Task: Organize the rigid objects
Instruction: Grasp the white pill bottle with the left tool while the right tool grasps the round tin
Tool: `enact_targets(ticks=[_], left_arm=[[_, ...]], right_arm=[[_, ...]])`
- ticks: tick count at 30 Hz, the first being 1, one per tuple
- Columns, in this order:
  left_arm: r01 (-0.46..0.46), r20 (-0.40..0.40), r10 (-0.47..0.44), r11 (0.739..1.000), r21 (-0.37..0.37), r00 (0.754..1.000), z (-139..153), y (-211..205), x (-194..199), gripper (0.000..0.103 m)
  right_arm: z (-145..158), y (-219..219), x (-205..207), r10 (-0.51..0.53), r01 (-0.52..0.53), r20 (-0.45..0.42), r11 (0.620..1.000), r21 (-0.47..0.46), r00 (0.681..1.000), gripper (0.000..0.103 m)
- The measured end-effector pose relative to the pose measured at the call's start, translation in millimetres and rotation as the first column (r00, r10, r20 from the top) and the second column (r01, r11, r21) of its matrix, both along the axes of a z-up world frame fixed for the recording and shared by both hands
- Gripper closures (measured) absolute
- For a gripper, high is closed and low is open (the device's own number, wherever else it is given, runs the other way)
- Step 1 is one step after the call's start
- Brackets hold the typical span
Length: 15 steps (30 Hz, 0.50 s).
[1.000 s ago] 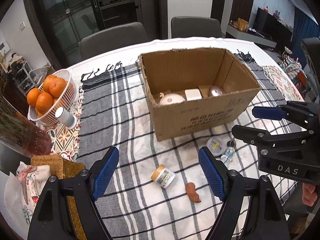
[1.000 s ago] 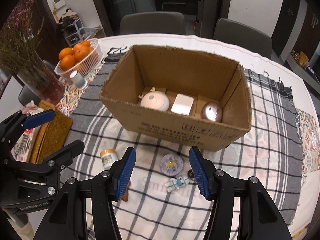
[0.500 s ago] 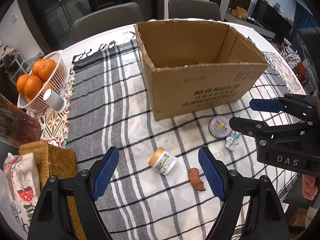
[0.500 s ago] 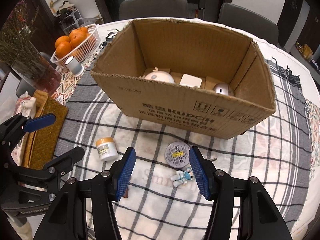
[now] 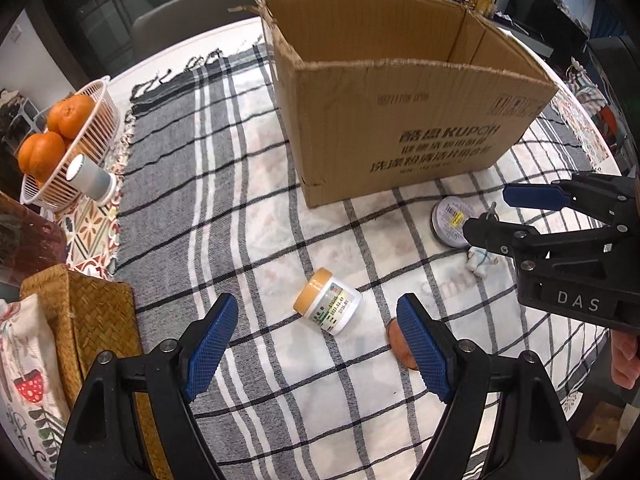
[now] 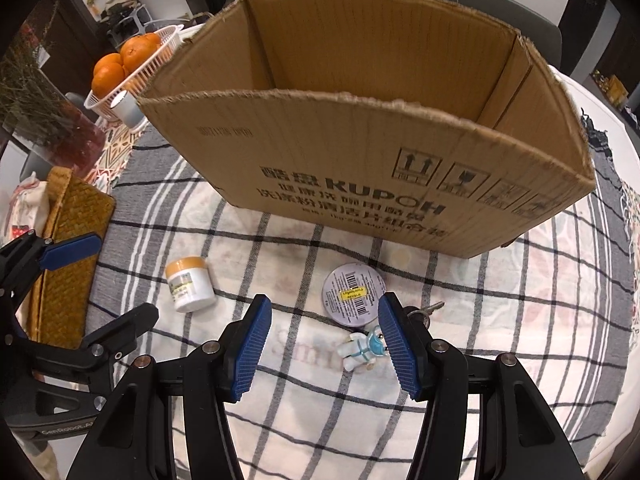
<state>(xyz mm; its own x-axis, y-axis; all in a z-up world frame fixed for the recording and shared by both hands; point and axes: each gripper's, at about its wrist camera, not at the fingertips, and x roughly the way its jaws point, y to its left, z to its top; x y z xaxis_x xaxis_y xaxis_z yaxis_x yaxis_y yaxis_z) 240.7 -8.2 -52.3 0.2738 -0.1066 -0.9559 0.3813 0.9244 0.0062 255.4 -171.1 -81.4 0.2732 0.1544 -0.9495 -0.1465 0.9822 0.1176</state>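
Note:
An open cardboard box [image 5: 400, 120] stands on the checked cloth; it also shows in the right wrist view [image 6: 360, 168], its inside hidden from here. In front of it lie a white jar with an orange lid [image 5: 327, 307] [image 6: 189, 284], a round tin [image 5: 450, 226] [image 6: 354, 298], a small white and blue figurine [image 5: 478, 262] [image 6: 362, 350], a key [image 6: 424, 312] and a brown piece [image 5: 398, 344]. My left gripper [image 5: 318, 354] is open and empty, low over the jar. My right gripper [image 6: 324, 346] is open and empty, just above the tin and figurine.
A white basket of oranges [image 5: 68, 140] and a small white cylinder [image 5: 90, 178] sit at the left. A woven box [image 5: 96, 320] and a dark vase [image 6: 60, 136] stand at the left edge. Grey chairs [image 5: 200, 8] are behind the table.
Both grippers have dropped lower and closer to the table; the box's contents are no longer visible. The objects on the cloth have not moved.

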Motion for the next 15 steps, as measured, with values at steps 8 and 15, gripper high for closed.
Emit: enact_targets(ticks=[8, 15], left_arm=[[0.027, -0.054, -0.026, 1.000, 0.010, 0.998, -18.8, -5.1, 3.0, 0.022], [0.056, -0.099, -0.054, 0.998, 0.021, 0.994, -33.1, -9.3, 6.2, 0.022]], right_arm=[[-18.6, -2.8, 4.2, -0.010, 0.010, -0.032, 1.000, 0.005, 0.999, 0.046], [-32.4, -3.9, 8.1, -0.017, 0.018, -0.056, 1.000, 0.003, 0.998, 0.046]])
